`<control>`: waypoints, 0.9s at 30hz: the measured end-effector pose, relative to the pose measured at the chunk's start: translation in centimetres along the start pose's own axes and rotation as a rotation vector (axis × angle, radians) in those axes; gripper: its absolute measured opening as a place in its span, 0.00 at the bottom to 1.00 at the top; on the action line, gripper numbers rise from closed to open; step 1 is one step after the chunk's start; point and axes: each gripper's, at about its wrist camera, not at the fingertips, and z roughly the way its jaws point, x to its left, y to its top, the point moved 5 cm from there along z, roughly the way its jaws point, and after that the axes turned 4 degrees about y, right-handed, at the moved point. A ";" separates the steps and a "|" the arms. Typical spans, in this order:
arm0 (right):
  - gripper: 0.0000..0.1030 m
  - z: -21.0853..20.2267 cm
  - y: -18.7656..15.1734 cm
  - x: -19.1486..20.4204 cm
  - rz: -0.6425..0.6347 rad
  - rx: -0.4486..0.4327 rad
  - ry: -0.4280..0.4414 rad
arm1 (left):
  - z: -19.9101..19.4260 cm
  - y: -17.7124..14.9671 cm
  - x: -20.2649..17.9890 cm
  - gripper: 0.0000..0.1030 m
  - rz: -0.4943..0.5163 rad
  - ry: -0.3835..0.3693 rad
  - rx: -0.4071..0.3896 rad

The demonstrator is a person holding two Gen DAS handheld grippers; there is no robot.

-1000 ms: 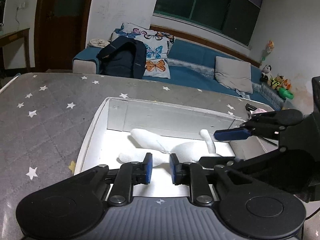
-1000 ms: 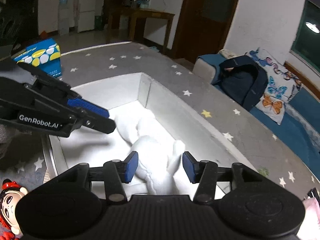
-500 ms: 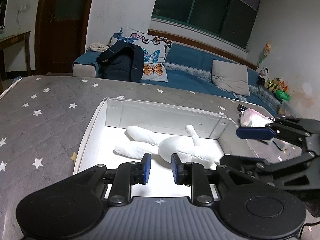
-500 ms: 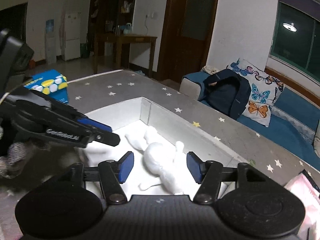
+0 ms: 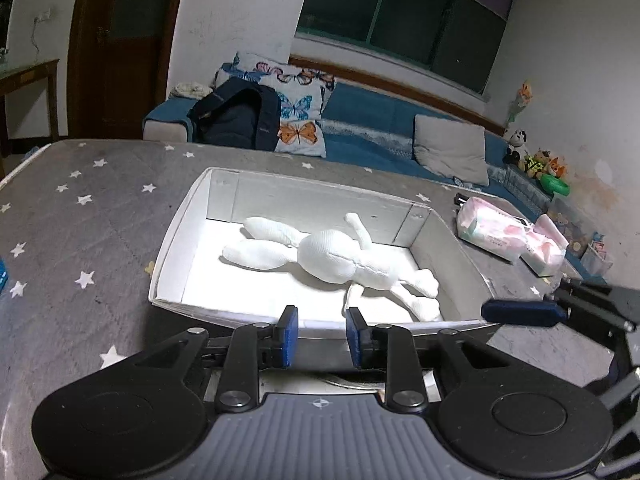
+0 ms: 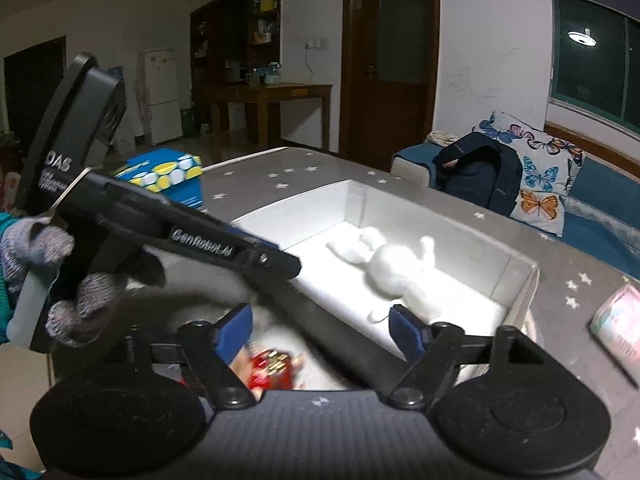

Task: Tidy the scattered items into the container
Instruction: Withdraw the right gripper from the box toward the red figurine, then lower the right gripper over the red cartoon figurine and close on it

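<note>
A white plush rabbit (image 5: 332, 258) lies flat inside the white open box (image 5: 172, 236) on the grey star-patterned table. It also shows in the right wrist view (image 6: 394, 268), inside the box (image 6: 516, 276). My left gripper (image 5: 318, 330) is open and empty, just in front of the box's near wall. My right gripper (image 6: 322, 330) is open wide and empty, near the box's corner. A red doll (image 6: 270, 368) lies blurred below the right gripper. A pink tissue pack (image 5: 508, 234) lies right of the box.
A blue and yellow box (image 6: 166, 174) stands on the table's far left in the right wrist view. The pink pack also shows at the right edge (image 6: 618, 322). A blue sofa (image 5: 372, 128) with cushions and a dark backpack (image 5: 236, 118) lies beyond the table.
Both grippers have pulled back and up from the box. The rabbit stays in the box. The right gripper has opened wider and swung over the red doll.
</note>
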 end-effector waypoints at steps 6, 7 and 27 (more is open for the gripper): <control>0.79 -1.1 -1.2 1.7 0.010 -0.011 0.010 | -1.4 -1.1 -0.2 0.29 -0.005 -0.010 -0.006; 0.79 -1.2 -1.4 1.9 0.012 -0.010 0.012 | -1.6 -1.3 -0.2 0.29 -0.005 -0.014 -0.004; 0.88 0.4 -3.5 5.3 0.007 0.038 0.061 | -4.3 -5.9 1.8 0.30 -0.085 -0.005 0.055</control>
